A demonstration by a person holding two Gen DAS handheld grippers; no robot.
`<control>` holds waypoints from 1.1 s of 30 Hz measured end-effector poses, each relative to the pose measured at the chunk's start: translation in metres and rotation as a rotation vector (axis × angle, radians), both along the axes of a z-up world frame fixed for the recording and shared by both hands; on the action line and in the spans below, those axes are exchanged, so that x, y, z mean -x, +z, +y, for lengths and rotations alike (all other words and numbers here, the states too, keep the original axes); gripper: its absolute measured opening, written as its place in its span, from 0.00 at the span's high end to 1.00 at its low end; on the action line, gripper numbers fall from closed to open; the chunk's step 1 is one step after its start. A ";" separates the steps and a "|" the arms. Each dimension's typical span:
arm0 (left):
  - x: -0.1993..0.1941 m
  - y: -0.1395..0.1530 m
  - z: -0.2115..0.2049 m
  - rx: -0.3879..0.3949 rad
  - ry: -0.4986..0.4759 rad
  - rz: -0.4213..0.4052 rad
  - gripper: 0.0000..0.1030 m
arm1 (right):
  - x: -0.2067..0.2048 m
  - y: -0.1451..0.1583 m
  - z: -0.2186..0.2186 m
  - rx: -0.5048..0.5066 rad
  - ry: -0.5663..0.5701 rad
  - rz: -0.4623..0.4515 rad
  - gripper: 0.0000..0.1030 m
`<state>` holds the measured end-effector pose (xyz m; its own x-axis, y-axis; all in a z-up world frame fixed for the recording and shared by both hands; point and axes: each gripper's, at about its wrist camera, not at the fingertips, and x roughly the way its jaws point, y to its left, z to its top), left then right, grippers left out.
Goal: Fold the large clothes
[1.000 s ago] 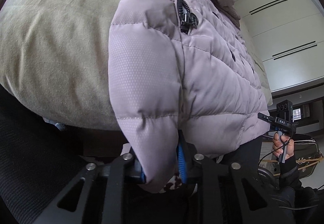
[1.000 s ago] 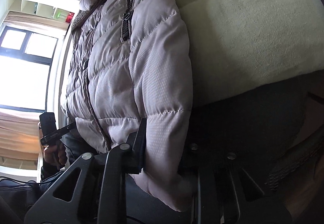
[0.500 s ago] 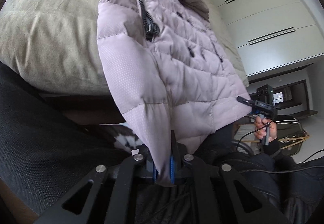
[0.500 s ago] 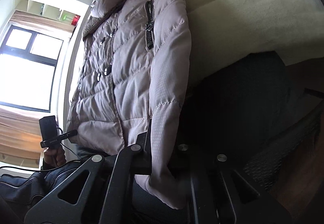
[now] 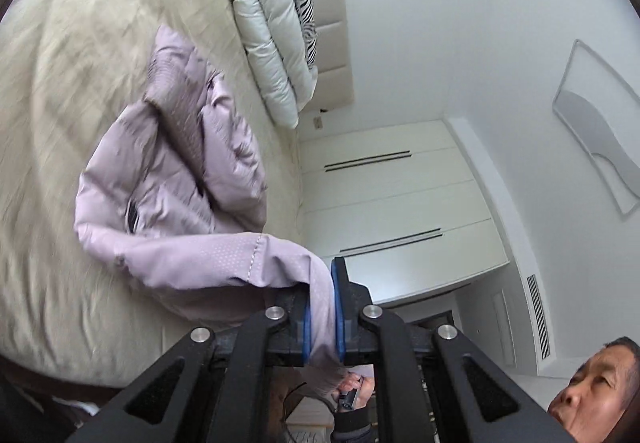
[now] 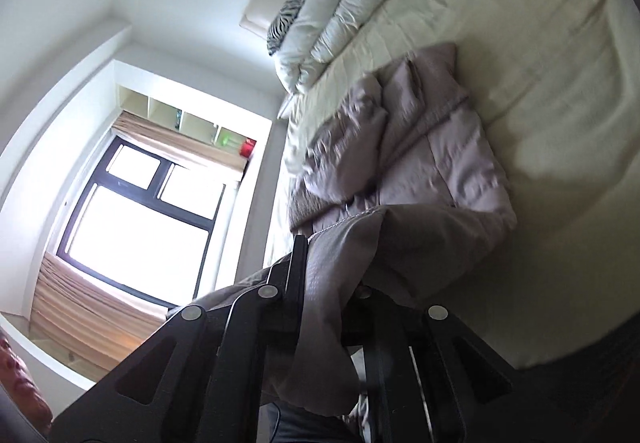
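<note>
Lilac quilted puffer jacket (image 5: 172, 179) lies bunched on the beige bedsheet (image 5: 60, 91), mid-bed, body crumpled w/ long axis running roughly from the foot edge toward the headboard (image 5: 332, 3); collar end points headboard-ward, and the sleeves trail back off toward the foot edge into the grippers. Left gripper (image 5: 320, 315) clamped on a sleeve cuff: blue pads (image 5: 335, 307) pinch the fabric from both sides, and the sleeve stretches out from the jacket body to the jaws, fairly taut, dotted weave + one stitched seam visible. Right gripper (image 6: 324, 283) also closed on jacket fabric (image 6: 400, 171): the sleeve end is squeezed between the black fingers (image 6: 298, 267), loose cuff hanging down past them. Both grippers sit at the foot side of the bed, raised above sheet level, fingers aimed headboard-ward. Other hand (image 5: 358, 387) is glimpsed below the left gripper, around a handle. Jacket shell smooth, slightly shiny, horizontal quilting; dark zip pull near the pocket, blurred. Against the headboard: rolled white puffy duvet (image 5: 272, 35), glossy, channel-stitched, w/ a zebra-print pillow (image 5: 304, 3) just behind it. Sheet wrinkled, matte. White flat-panel wardrobe (image 5: 392, 203) beyond the headboard side in left view; dark-framed window (image 6: 136, 219) w/ tan blind in right view.
</note>
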<state>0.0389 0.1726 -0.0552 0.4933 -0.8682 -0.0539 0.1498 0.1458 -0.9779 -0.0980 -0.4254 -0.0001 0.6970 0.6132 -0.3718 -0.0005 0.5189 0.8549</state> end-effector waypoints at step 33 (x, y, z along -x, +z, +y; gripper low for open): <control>-0.347 -0.115 -0.010 -0.138 0.233 0.286 0.73 | -0.447 -0.174 -0.034 0.035 -0.188 0.253 0.91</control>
